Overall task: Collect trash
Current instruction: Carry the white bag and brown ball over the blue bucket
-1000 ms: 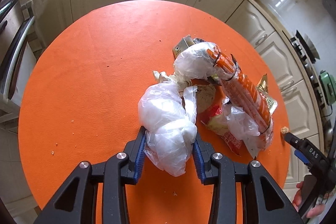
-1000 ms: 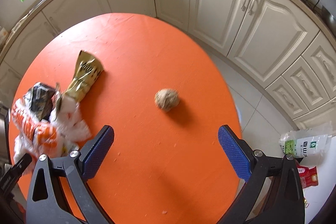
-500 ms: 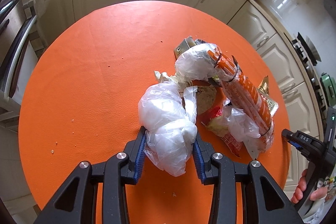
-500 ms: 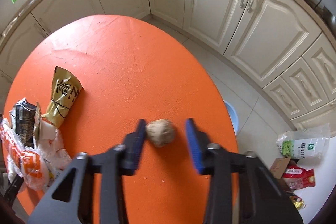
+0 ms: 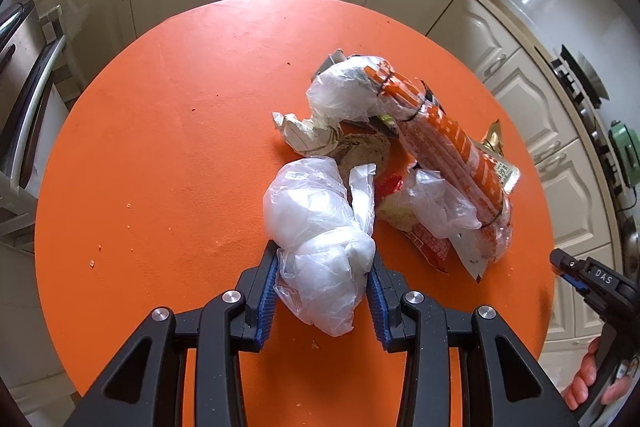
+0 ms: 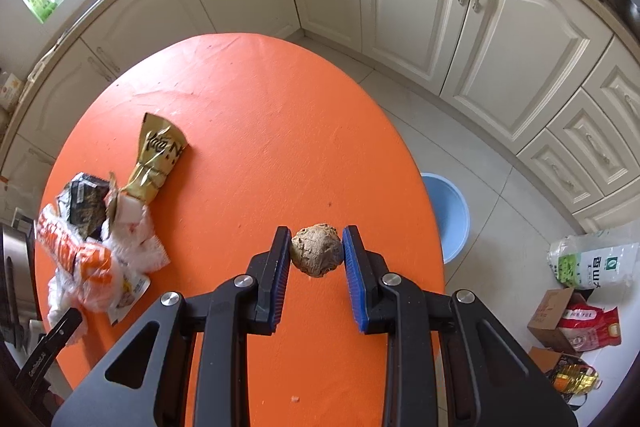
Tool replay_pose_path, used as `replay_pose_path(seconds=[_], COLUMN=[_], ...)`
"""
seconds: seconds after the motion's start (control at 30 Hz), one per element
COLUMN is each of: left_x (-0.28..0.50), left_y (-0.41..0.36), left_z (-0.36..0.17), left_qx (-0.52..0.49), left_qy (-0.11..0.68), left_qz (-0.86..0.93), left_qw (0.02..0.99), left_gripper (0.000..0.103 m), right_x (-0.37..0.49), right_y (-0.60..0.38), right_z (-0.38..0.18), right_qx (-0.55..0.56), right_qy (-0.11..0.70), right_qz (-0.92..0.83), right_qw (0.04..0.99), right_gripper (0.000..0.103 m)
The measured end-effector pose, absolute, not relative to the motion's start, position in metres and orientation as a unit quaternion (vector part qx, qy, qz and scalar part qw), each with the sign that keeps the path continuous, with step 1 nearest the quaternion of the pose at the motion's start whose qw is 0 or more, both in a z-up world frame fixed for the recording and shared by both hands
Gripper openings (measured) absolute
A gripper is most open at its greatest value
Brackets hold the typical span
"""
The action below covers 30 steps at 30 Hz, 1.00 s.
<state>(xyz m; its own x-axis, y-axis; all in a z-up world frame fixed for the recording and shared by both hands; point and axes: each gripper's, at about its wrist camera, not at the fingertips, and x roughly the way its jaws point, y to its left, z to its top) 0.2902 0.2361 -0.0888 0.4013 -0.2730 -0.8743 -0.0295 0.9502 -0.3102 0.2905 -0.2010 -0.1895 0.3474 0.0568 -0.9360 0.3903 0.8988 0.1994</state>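
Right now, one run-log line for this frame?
left tongs: shut on white plastic bag | right tongs: just closed on brown crumpled ball | wrapper pile on orange table

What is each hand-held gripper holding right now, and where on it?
Left hand-held gripper: crumpled clear plastic bag, pinched at its near end. Right hand-held gripper: brown wad, across its sides.

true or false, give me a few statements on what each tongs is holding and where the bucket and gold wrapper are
1. The left tongs grip a crumpled clear plastic bag. True.
2. The right tongs stand wide open over bare table. False: they have just closed on a brown crumpled ball.
3. A blue bucket stands on the floor beside the orange table. True.
4. The gold wrapper lies inside the bucket. False: it lies on the table.
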Motion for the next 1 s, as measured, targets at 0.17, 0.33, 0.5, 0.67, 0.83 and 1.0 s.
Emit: replay_pose_path(seconds=[0.17, 0.33, 0.5, 0.67, 0.83, 1.0], left_x=[0.282, 0.266, 0.251, 0.233, 0.223, 0.220], left_y=[0.223, 0.206, 0.181, 0.155, 0.115, 0.069], left_z=[-0.081, -0.070, -0.058, -0.053, -0.049, -0.046], left_qx=[-0.127, -0.108, -0.085, -0.062, -0.033, 0.000], left_qy=[0.537, 0.524, 0.511, 0.505, 0.504, 0.503], left_qz=[-0.088, -0.101, -0.117, -0.137, -0.160, -0.185], left_qw=[0.829, 0.839, 0.847, 0.850, 0.848, 0.844], left_gripper=[0.035, 0.035, 0.035, 0.035, 0.036, 0.036], right_x=[0.274, 0.259, 0.241, 0.222, 0.201, 0.176], right_y=[-0.189, -0.179, -0.182, -0.203, -0.232, -0.270], right_z=[-0.181, -0.173, -0.167, -0.162, -0.158, -0.163], right_qx=[0.192, 0.185, 0.192, 0.212, 0.231, 0.260], right_qy=[0.558, 0.554, 0.546, 0.531, 0.516, 0.503], right_qz=[-0.087, -0.074, -0.068, -0.083, -0.102, -0.127], right_qw=[0.803, 0.808, 0.813, 0.816, 0.819, 0.814], right_gripper=[0.027, 0.027, 0.027, 0.027, 0.027, 0.027])
